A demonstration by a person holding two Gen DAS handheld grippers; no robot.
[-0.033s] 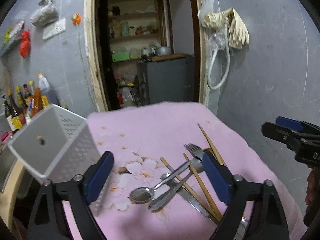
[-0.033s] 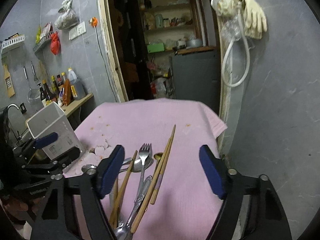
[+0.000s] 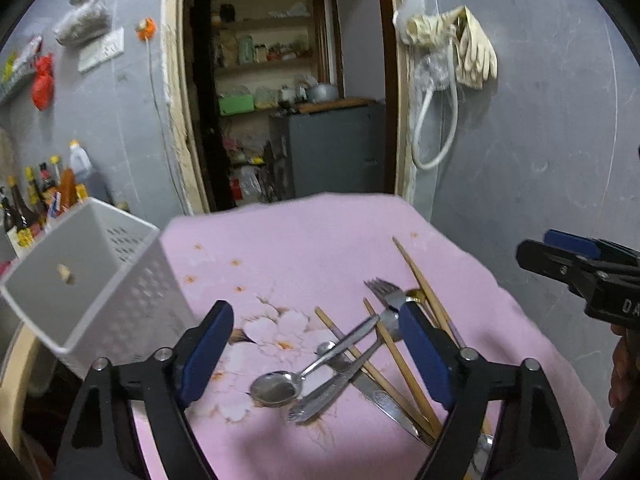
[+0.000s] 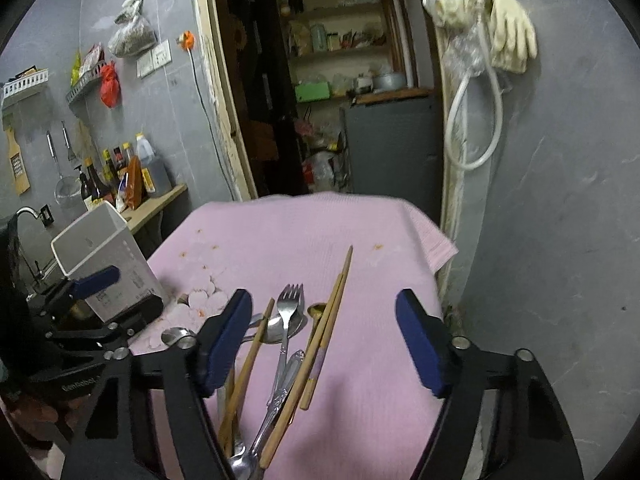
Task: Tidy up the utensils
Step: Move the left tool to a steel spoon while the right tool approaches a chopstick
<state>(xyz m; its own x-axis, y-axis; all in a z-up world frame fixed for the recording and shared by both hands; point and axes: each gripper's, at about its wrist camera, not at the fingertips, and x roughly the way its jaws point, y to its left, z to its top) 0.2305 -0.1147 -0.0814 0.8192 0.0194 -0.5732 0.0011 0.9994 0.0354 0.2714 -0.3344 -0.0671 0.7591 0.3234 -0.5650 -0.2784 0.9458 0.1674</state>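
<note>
A pile of utensils lies on the pink flowered cloth (image 3: 288,248): a steel spoon (image 3: 276,390), a fork (image 3: 382,290), a table knife (image 3: 380,394) and several wooden chopsticks (image 3: 404,364). A white perforated holder (image 3: 92,280) stands at the cloth's left edge, empty as far as its inside shows. My left gripper (image 3: 316,350) hovers over the spoon end of the pile; its jaws are closing and the pads touch nothing. My right gripper (image 4: 324,340) hovers over the fork (image 4: 290,300) and chopsticks (image 4: 328,328); its jaws are also closing and grip nothing.
Sauce bottles (image 4: 120,184) crowd a counter behind the holder (image 4: 100,248), with a sink tap (image 4: 24,216) further left. Beyond the cloth's far edge is an open doorway with a grey cabinet (image 4: 392,148). Gloves and a hose (image 4: 508,36) hang on the right wall.
Both pairs of jaws stand slightly narrower than before. The utensils and the holder have not moved.
</note>
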